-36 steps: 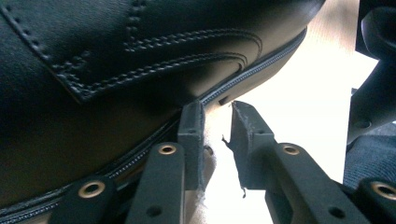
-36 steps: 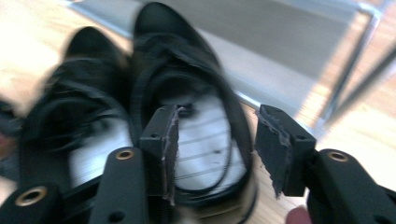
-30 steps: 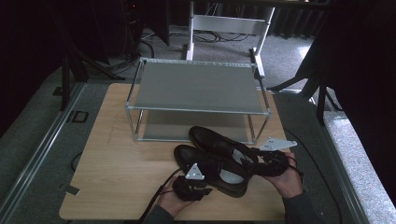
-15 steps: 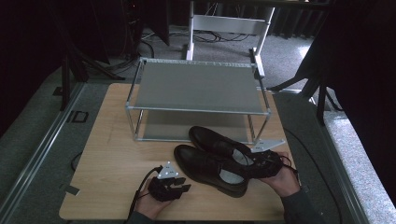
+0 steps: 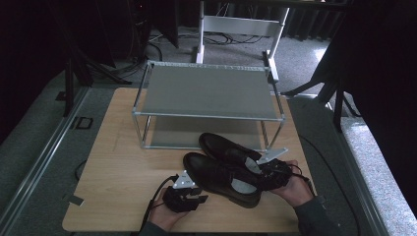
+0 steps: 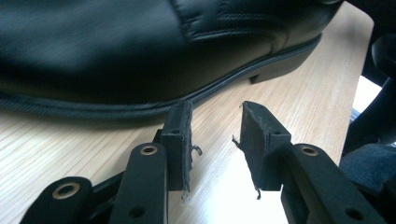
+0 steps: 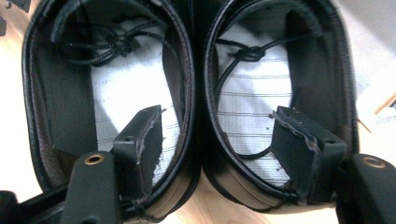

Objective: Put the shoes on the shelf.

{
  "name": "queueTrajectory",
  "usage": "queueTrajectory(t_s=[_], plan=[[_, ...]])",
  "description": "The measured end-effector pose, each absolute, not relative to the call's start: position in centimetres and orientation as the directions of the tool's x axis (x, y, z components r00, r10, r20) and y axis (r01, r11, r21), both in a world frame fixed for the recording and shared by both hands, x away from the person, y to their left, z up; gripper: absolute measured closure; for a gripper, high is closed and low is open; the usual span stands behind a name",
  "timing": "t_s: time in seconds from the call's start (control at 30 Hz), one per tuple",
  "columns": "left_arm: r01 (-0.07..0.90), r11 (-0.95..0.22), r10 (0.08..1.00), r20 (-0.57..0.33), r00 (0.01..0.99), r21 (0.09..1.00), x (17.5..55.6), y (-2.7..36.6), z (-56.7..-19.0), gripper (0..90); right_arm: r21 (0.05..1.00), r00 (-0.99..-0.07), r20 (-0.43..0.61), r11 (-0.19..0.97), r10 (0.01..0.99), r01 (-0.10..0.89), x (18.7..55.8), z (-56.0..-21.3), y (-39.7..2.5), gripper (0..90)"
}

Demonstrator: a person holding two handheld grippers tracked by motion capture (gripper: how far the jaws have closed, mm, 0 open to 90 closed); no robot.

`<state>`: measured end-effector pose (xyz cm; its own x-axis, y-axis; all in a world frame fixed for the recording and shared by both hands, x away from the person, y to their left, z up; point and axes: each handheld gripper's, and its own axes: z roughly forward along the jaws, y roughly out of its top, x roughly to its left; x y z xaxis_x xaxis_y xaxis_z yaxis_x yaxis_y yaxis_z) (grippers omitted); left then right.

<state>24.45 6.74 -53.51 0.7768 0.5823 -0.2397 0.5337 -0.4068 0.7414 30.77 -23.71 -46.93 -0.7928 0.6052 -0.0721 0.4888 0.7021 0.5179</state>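
Pair of black shoes [image 5: 223,167] on wooden bench [image 5: 118,172], right claw [image 7: 217,135] spread, one jaw inside each shoe, left claw [image 6: 215,126] apart, empty, beside near shoe's sole, metal rack [image 5: 209,93] behind.

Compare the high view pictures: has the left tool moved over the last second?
Yes. The left tool has pulled back from the near shoe toward the table's front edge, jaws open and holding nothing.

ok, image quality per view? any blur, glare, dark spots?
High view: surroundings dark, wooden table evenly lit. Left gripper view: near black leather shoe soft, blown-out glare on wood by the jaws. Right gripper view: sharp, white striped insoles bright, shoe walls shadowed.
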Motion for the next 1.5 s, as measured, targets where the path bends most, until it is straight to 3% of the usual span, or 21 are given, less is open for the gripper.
queueTrajectory(t_s=[0.3, 0.6, 1.5], plan=[[0.508, -0.43, 0.542, -0.237, 0.806, 0.746, 24.8, 4.6, -53.4, 64.0, 0.405, -0.786, -0.033, 0.727, 0.618, 0.555, 31.8, -47.9, -22.3, 53.7], [0.51, -0.427, 0.544, -0.237, 0.804, 0.747, 24.7, 4.6, -53.4, 64.0, 0.384, -0.79, 0.02, 0.725, 0.612, 0.572, 32.2, -47.9, -21.9, 75.5], [0.52, -0.379, 0.576, -0.245, 0.78, 0.765, 24.4, 6.3, -52.9, 63.9, 0.494, -0.75, 0.083, 0.627, 0.656, 0.602, 31.9, -47.1, -22.2, 80.2]])
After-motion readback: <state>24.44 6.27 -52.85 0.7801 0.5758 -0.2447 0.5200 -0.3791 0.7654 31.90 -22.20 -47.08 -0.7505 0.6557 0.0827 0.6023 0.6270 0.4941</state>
